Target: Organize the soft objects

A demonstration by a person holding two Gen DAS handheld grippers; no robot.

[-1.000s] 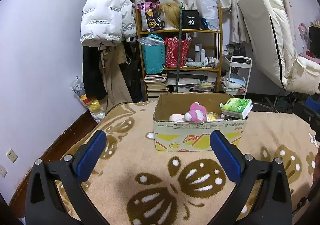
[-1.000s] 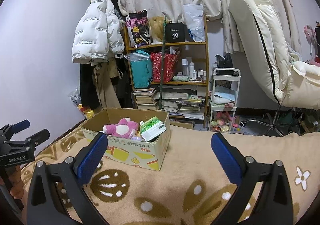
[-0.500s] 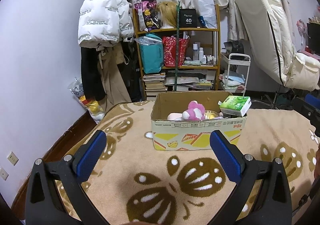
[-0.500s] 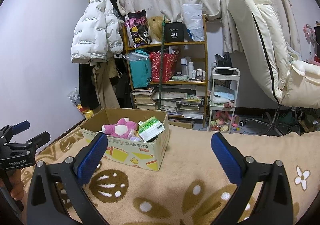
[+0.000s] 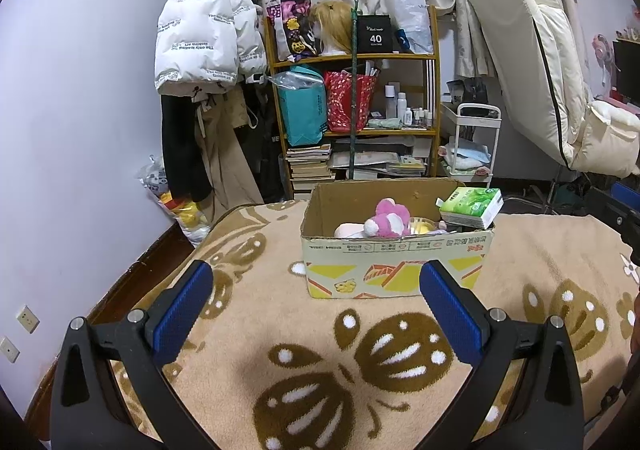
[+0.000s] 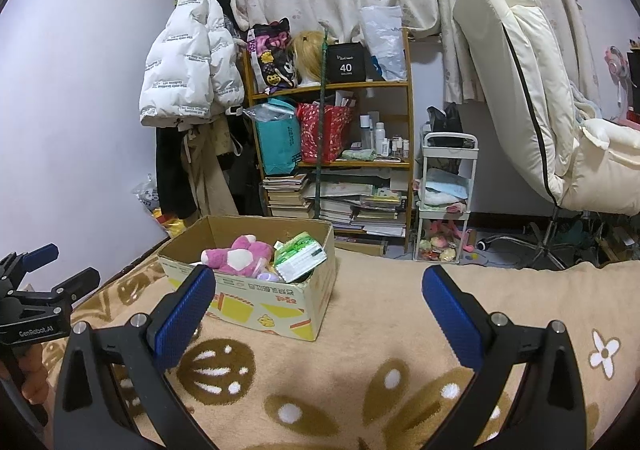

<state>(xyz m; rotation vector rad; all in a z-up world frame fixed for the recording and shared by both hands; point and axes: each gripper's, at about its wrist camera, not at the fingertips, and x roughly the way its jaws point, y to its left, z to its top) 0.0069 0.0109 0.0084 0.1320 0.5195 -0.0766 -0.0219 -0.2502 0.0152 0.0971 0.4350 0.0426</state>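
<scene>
Cardboard box (image 5: 394, 262), open-topped and printed with yellow and orange shapes, sits on a tan fleece blanket (image 5: 280, 314) patterned with brown leaves and white dots. Inside it lies a pink and white plush toy (image 5: 386, 218), with a pale cream soft thing (image 5: 348, 230) just beside it toward the box's left wall; what that pale piece is I cannot quite make out from here. A green and white pack of tissues (image 5: 472, 206) leans tilted against the box's right corner, poking above the rim. The left tool (image 5: 316, 306) hangs over the blanket just short of the box, its blue-padded fingers (image 5: 180, 314) spread wide with nothing between them. The right tool (image 6: 316, 310) hovers over the blanket further to the right, its blue pads (image 6: 452, 314) likewise wide apart and empty, the box off to its left. From the right wrist view the plush toy (image 6: 236, 256) and the tissue pack (image 6: 300, 258) show side by side in the box (image 6: 276, 306). Behind, against the wall, stands a wooden shelf (image 5: 356, 130) crammed with bags and books, a white puffer jacket (image 5: 204, 42) hangs to its left, and a cream reclining chair (image 6: 532, 90) tilts back on the right.
</scene>
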